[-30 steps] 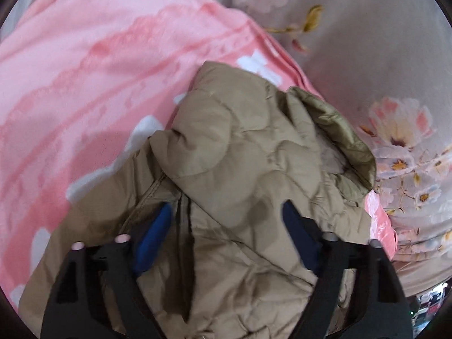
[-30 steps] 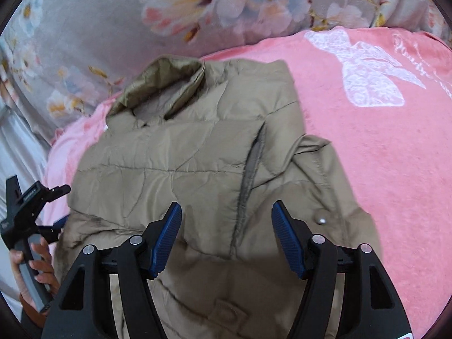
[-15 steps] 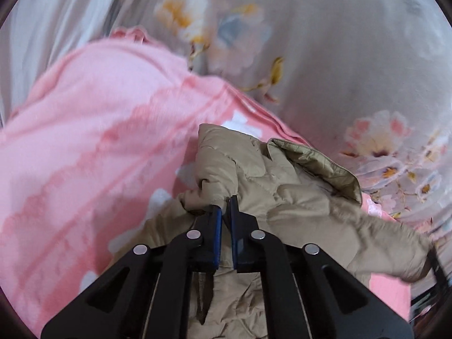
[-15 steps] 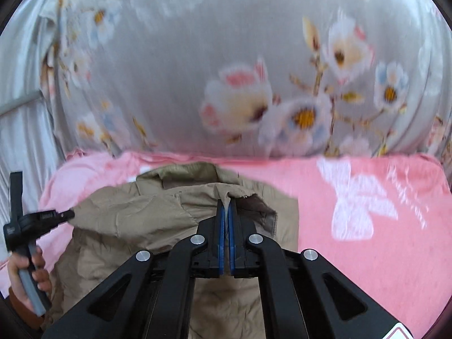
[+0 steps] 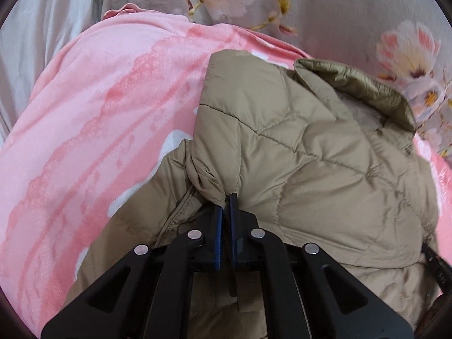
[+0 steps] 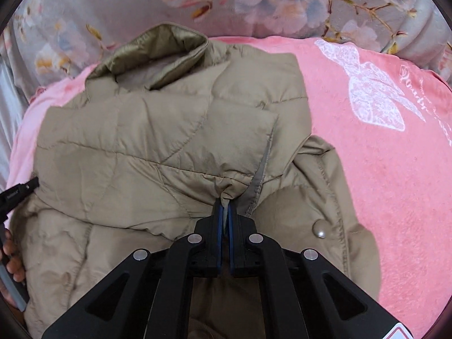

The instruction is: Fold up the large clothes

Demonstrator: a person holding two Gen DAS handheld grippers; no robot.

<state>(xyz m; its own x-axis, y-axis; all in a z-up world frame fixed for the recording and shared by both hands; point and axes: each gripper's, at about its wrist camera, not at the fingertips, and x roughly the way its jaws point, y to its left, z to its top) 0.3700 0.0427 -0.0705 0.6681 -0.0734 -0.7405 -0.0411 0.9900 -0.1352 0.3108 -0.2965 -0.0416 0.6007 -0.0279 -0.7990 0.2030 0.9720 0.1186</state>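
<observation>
Since half a second ago both grippers have kept their pinch and come lower; the jacket (image 6: 169, 141) fills more of each view.

Left gripper (image 5: 225, 197): fingers narrow, clamped on a gathered fold of the jacket's quilted panel. Right gripper (image 6: 225, 202): fingers narrow, clamped on a fold beside the front placket, a snap button (image 6: 319, 230) just to its right.

Jacket lies on the pink blanket (image 6: 395, 169), long axis running away from both grippers, collar (image 6: 158, 48) at the far end near the blanket's far edge. Held folds sit directly ahead of the fingertips; neither gripper is clearly nearer.

Likely next: carry the held edge toward the collar. Risk: puffy fill slipping.

Beyond: floral bedding (image 6: 254, 2). Nothing blocks the path.
</observation>
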